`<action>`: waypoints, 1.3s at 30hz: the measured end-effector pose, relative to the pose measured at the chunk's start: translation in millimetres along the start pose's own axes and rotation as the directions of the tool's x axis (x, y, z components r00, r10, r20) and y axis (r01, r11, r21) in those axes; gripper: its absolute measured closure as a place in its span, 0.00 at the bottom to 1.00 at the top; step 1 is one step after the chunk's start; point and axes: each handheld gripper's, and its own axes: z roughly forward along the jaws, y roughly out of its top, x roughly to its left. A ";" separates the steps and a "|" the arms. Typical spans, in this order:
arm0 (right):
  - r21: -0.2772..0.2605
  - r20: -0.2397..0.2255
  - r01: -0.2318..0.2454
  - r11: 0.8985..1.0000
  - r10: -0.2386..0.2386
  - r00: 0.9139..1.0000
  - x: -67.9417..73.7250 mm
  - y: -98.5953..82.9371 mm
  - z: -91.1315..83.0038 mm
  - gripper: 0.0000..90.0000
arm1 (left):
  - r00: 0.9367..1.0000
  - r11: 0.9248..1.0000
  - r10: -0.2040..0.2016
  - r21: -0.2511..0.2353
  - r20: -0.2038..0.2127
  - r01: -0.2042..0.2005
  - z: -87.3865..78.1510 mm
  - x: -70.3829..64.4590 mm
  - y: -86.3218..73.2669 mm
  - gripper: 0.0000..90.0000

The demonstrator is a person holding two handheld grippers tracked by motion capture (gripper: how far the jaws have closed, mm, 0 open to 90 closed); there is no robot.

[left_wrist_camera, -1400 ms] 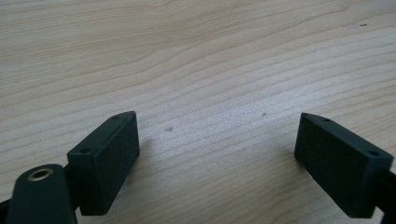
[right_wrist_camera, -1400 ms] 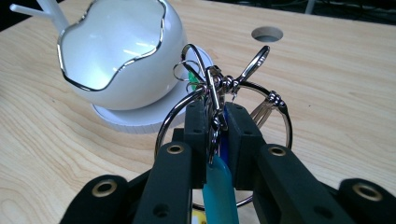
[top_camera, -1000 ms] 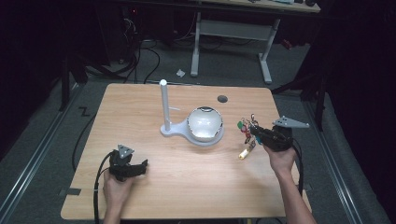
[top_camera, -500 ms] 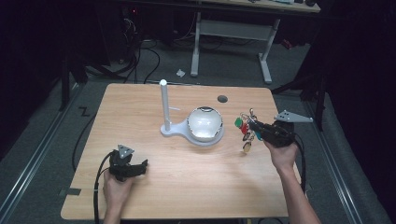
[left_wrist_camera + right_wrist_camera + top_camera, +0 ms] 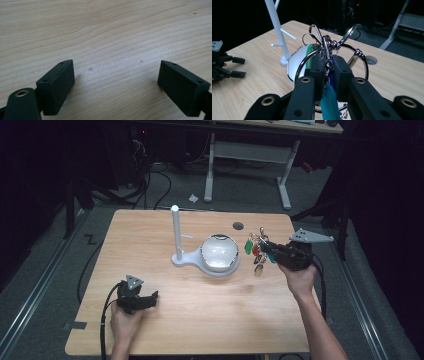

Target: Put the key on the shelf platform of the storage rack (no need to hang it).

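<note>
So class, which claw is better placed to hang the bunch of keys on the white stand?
The right claw: it is shut on the bunch of keys, beside the white stand. The left claw rests open near the table's front edge.

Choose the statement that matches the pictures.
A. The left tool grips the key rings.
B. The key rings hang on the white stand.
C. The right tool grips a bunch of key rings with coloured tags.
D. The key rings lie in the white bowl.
C: the right tool has its jaws shut on the bunch of key rings, held up beside the white bowl, apart from the white stand.
</note>
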 end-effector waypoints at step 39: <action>-0.019 -0.171 0.067 0.998 -0.070 0.983 42.2 60.3 58.3 0.89 | 1.000 1.000 -0.004 0.003 0.000 0.004 -0.2 -0.1 0.1 0.16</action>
